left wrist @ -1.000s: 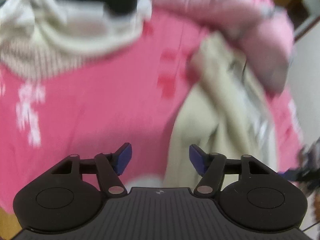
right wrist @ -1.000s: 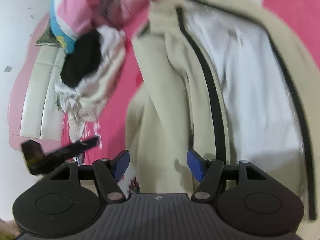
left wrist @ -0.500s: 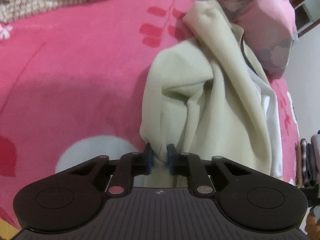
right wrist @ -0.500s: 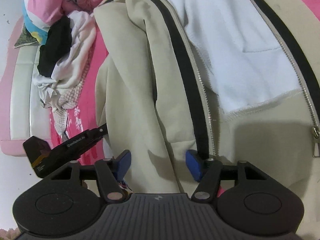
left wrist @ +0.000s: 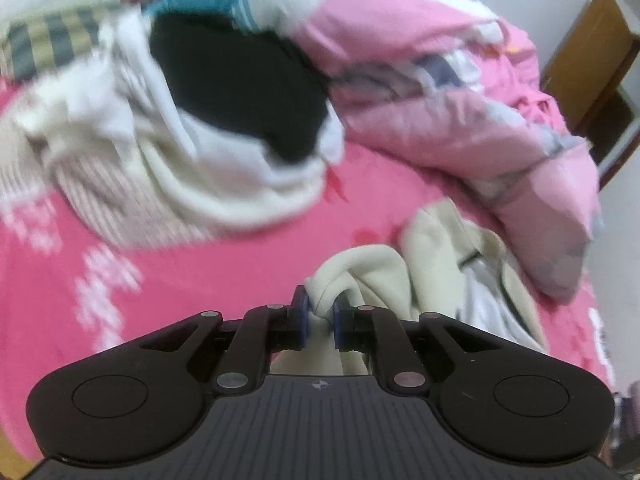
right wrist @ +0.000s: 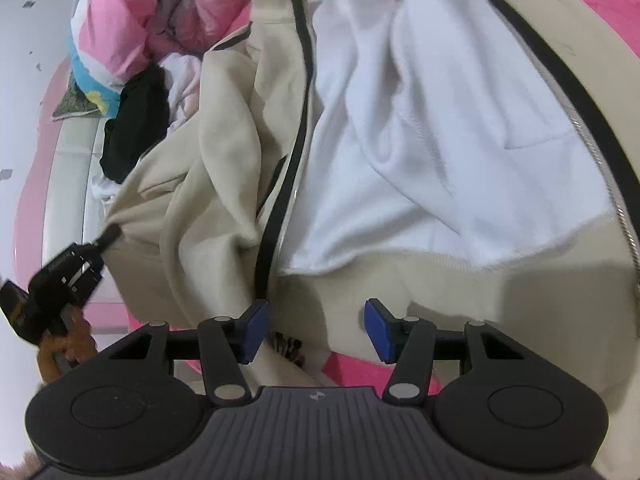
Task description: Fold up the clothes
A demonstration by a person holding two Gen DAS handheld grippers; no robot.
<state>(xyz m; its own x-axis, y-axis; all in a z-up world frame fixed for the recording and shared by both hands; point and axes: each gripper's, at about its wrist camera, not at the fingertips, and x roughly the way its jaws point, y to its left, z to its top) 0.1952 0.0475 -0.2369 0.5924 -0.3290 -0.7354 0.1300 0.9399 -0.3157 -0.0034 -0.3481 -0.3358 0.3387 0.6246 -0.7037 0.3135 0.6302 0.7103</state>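
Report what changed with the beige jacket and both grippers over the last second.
The left gripper went from open to shut on a corner of the beige jacket and has lifted it, bunching the cloth. The right gripper stayed open at the jacket's hem, gripping nothing. The jacket stays unzipped, white lining up.

Your work surface is a bed covered by a pink floral blanket [left wrist: 208, 264]. Directly on it lies a beige zip jacket [right wrist: 224, 152], opened so that its white lining [right wrist: 420, 128] faces up. Beyond it you see a heap of white and black garments [left wrist: 224, 128] and, beside that, a bunched pink quilt [left wrist: 460, 120]. All three rest on the blanket.
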